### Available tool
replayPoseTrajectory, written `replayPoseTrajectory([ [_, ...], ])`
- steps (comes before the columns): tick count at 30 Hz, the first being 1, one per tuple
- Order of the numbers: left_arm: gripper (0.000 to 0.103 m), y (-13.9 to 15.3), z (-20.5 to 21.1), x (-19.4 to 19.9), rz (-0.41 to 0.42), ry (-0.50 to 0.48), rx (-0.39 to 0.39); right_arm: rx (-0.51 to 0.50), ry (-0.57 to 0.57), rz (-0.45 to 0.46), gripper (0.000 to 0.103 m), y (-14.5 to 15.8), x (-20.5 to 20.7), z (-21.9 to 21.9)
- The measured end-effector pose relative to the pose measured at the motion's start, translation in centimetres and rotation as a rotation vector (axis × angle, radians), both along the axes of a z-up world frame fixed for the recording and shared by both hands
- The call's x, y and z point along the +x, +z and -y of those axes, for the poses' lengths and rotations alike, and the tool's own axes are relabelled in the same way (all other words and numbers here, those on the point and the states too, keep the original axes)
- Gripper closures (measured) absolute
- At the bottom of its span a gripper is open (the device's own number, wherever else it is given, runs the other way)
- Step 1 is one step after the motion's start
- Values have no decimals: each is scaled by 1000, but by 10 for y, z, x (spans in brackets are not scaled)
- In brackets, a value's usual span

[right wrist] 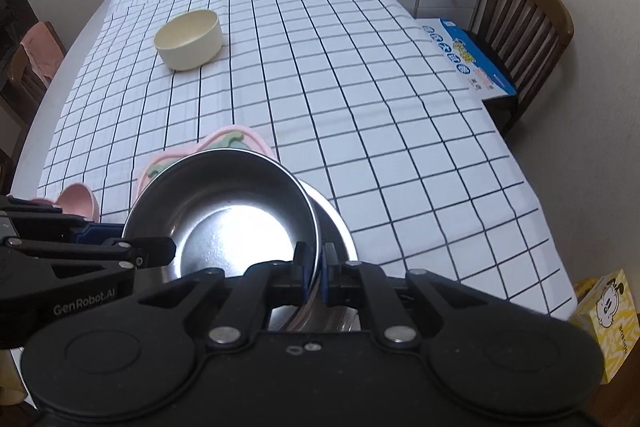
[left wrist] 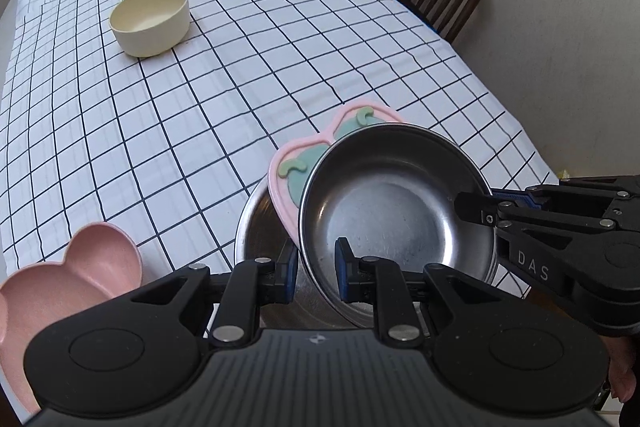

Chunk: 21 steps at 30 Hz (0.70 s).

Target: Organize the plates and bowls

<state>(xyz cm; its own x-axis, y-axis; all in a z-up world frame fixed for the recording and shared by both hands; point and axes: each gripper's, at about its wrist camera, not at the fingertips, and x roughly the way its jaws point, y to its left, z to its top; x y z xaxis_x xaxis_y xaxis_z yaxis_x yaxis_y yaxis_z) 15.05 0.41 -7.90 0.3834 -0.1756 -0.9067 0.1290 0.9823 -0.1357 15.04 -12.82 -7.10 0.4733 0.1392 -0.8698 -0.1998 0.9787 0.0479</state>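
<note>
Both grippers hold one steel bowl [left wrist: 394,203], tilted, over a larger steel bowl [left wrist: 256,223]. Left gripper [left wrist: 314,273] is clamped on the near rim, one finger inside, one outside; "DAS" reads on the other gripper's arm. Right gripper [right wrist: 314,273] is pinched tight on the opposite rim; "GenRobot.AI" reads on its neighbour. Pink plate [left wrist: 288,163] sits wedged behind the held bowl. Cream bowl [left wrist: 150,21] stands far beyond the fingertips, pink dish [left wrist: 76,267] left of them.

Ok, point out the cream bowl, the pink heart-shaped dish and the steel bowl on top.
cream bowl [left wrist: 150,21], left wrist view, inner wall.
pink heart-shaped dish [left wrist: 86,263], left wrist view, inside floor.
steel bowl [right wrist: 236,223], right wrist view, bright floor.
</note>
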Motion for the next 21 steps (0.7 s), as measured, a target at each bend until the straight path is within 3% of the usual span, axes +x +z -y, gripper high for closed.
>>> replayPoseTrajectory([
  [21, 85, -31, -4, 12, -43, 18, 29, -5, 19, -82, 95, -33, 10, -11],
])
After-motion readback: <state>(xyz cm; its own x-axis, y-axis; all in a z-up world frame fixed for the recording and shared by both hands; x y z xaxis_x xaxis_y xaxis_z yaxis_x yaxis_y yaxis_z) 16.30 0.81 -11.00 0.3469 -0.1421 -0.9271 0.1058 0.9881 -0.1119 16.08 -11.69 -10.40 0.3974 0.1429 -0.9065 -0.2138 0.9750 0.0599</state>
